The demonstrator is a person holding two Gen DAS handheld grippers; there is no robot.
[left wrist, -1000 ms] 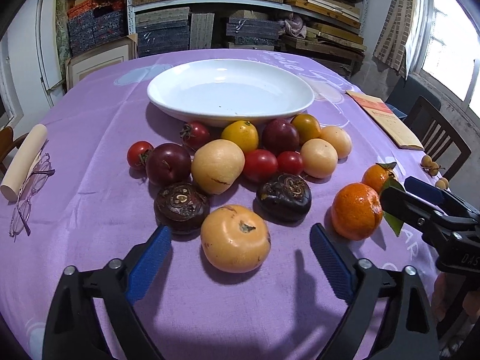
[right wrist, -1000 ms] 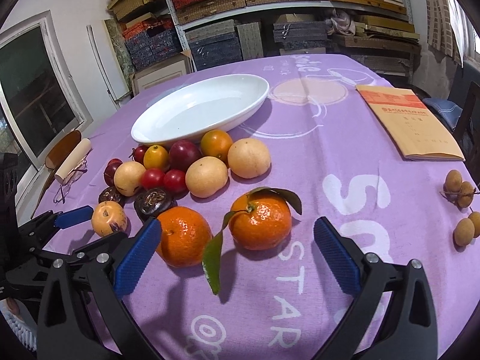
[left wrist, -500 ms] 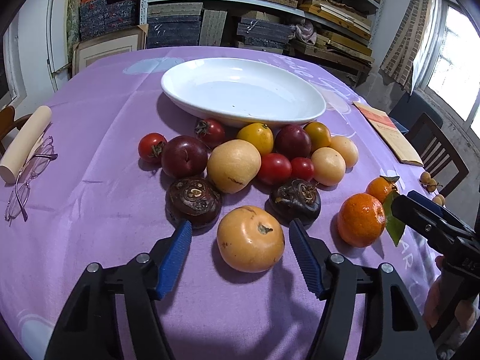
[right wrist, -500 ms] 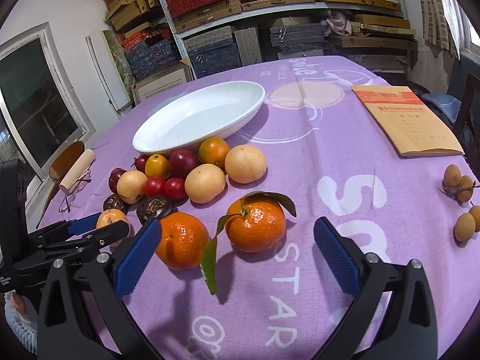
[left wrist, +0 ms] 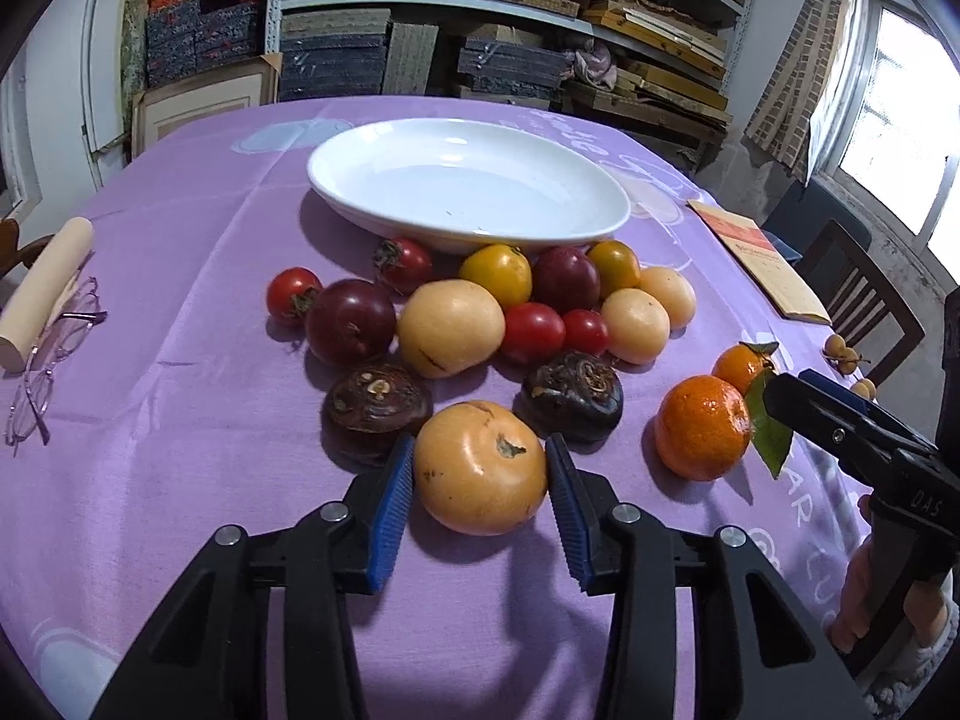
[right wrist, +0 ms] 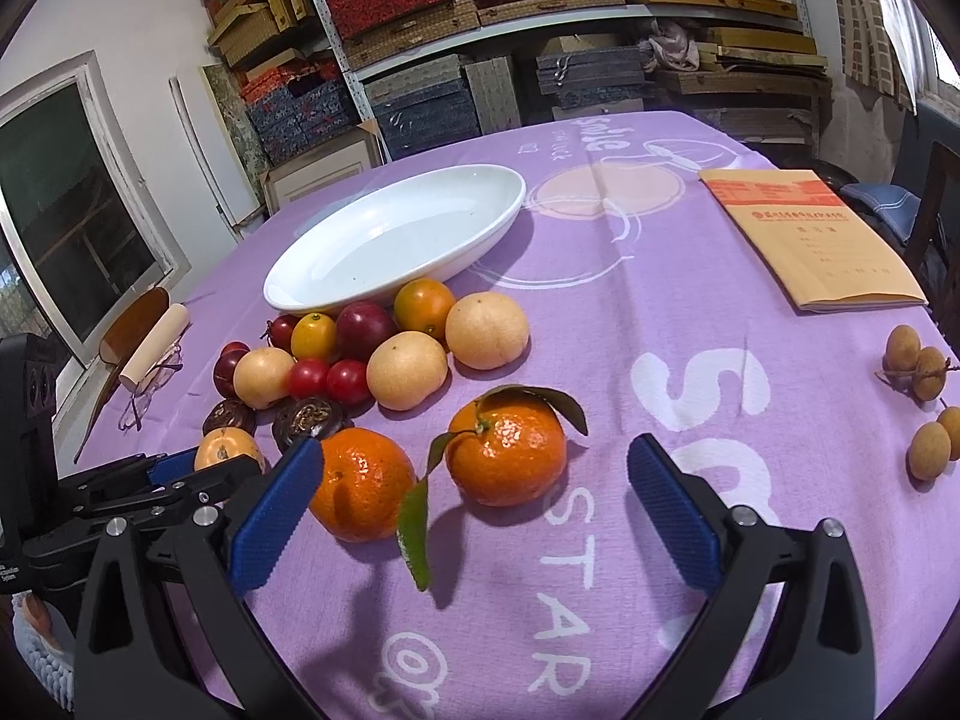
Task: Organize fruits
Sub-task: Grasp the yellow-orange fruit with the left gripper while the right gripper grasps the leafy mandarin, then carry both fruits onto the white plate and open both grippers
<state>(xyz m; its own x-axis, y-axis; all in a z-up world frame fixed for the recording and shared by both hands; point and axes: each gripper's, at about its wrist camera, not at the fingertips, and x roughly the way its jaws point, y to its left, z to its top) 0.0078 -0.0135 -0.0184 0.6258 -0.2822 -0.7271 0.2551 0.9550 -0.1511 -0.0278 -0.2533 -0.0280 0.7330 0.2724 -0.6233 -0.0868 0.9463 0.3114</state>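
glossy white dish (left wrist: 468, 180), matt cloth (left wrist: 180, 420)

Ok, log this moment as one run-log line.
left gripper: closing on persimmon, pads at its sides | right gripper: open over leafy mandarin | white plate: empty

glasses (left wrist: 45, 354), paper roll (left wrist: 45, 294), booklet (right wrist: 810, 234), shelves (right wrist: 540, 30)

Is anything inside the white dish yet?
No. The white dish shows only a bare glossy inside in both views; its near rim hides no fruit. All the fruit sits on the purple tablecloth in front of it.
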